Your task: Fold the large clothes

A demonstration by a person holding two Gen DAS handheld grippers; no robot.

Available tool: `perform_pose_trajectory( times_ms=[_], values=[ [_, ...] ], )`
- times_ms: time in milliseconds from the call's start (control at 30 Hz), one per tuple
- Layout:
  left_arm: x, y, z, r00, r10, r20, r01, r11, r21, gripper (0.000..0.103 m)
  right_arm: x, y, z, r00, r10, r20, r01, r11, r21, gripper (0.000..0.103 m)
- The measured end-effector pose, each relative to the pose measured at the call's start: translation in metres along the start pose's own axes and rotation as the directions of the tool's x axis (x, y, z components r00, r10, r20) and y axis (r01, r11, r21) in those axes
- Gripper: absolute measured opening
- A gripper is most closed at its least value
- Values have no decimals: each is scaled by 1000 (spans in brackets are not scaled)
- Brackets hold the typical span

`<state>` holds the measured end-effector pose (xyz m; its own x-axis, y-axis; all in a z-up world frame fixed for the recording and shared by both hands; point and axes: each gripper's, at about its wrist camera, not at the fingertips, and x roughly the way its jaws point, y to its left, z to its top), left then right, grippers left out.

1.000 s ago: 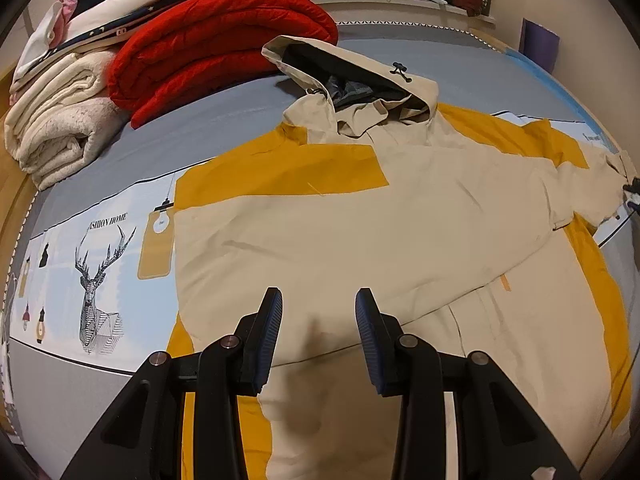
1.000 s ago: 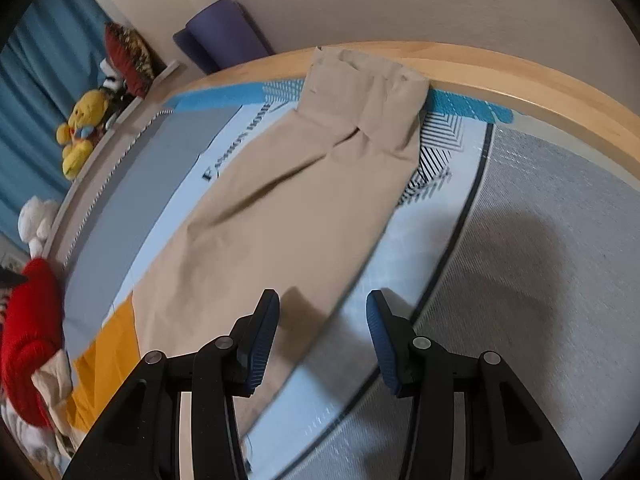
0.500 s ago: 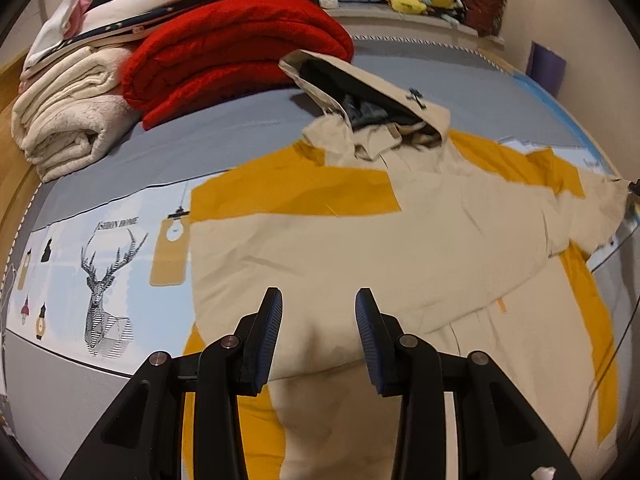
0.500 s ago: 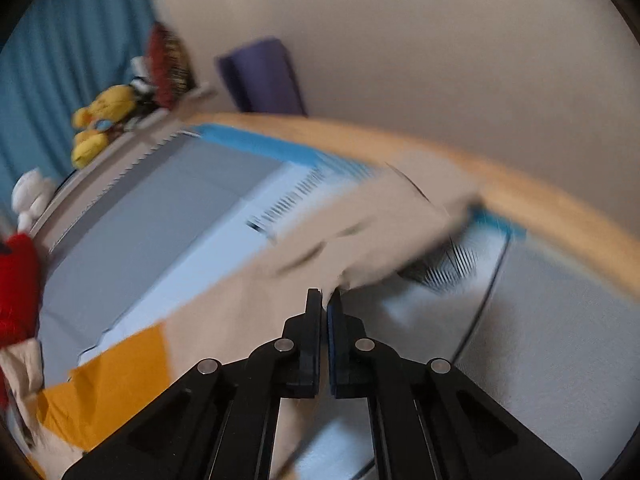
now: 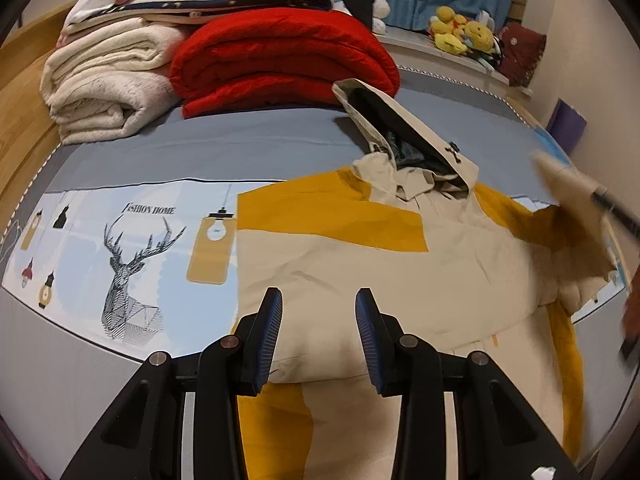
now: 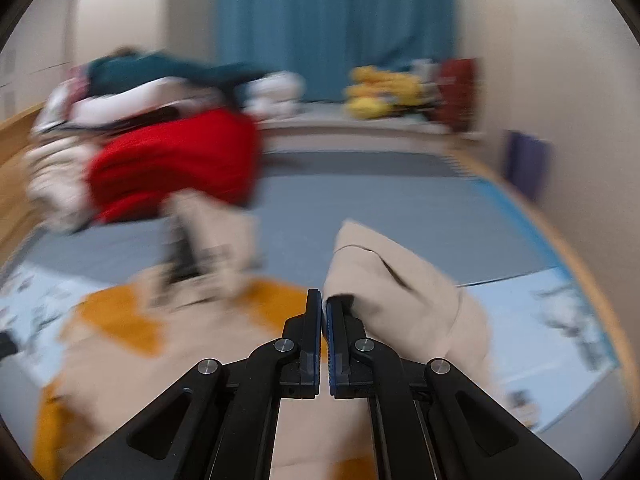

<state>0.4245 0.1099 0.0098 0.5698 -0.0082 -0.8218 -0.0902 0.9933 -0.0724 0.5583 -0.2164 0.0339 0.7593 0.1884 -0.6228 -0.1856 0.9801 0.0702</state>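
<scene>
Two grippers work one jacket [image 5: 360,272] spread on the bed [image 5: 240,148]. Right gripper [image 6: 324,308] has its fingers clamped on the lifted sleeve [image 6: 392,284]; left gripper [image 5: 318,336] hovers, fingers wide apart, empty. Fabric looks soft and limp: grasp at cuffs and hems.

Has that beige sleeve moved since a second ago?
Yes. The sleeve, pinched in the right gripper, has lifted off the wooden bed edge and swung toward the red blanket.

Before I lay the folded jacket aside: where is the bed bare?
The grey sheet between the red quilt and jacket is free, as is the deer print left of it. The blanket pile crowds the back-left corner.
</scene>
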Motion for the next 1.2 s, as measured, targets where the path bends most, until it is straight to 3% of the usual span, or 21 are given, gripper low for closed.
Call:
perform_pose_trajectory(
  times_ms=[67,167,300,367,433,600,733,800,900,933,1000,1067,1133,1200],
  values=[
    [-2,6,2,1000,-11,-9,10,1000,-22,35,9,48,-16,990,119,-77,-120,993,-17,4],
    [-2,12,3,999,-37,-30,36,999,-37,35,18,94,-49,952,233,-199,-240,971,-15,6],
    [-3,18,3,997,-66,-47,64,997,-47,37,14,107,-76,921,262,-287,-266,964,27,18],
    [-3,20,3,996,-70,-52,68,997,-48,37,7,92,-81,927,249,-282,-246,968,48,41],
    [-1,21,3,995,-77,-59,74,996,-53,37,-7,71,-89,947,189,-261,-173,982,81,48],
    [3,18,3,995,-79,-58,76,996,-54,37,-3,21,-98,960,147,-238,-83,962,261,48],
    [4,17,3,995,-77,-59,74,996,-52,37,61,-5,-120,915,254,-314,-98,894,436,48],
    [5,17,4,996,-74,-59,71,996,-52,37,88,-10,-133,899,256,-356,-64,880,471,48],
    [5,16,4,995,-76,-61,74,996,-48,37,110,-14,-148,892,253,-374,-10,839,545,48],
    [6,16,4,995,-76,-61,74,996,-43,37,109,-13,-146,903,250,-349,-12,828,561,46],
    [6,17,5,995,-78,-60,76,996,-39,37,105,-1,-137,917,255,-307,-53,840,540,20],
    [7,20,6,995,-78,-59,76,996,-44,37,98,15,-127,931,254,-263,-91,858,505,9],
    [7,23,6,995,-76,-58,73,996,-55,37,84,36,-109,931,309,-194,-189,863,469,9],
    [9,27,7,995,-78,-61,74,995,-69,37,68,65,-91,908,393,-142,-308,859,408,9]
  ],
)
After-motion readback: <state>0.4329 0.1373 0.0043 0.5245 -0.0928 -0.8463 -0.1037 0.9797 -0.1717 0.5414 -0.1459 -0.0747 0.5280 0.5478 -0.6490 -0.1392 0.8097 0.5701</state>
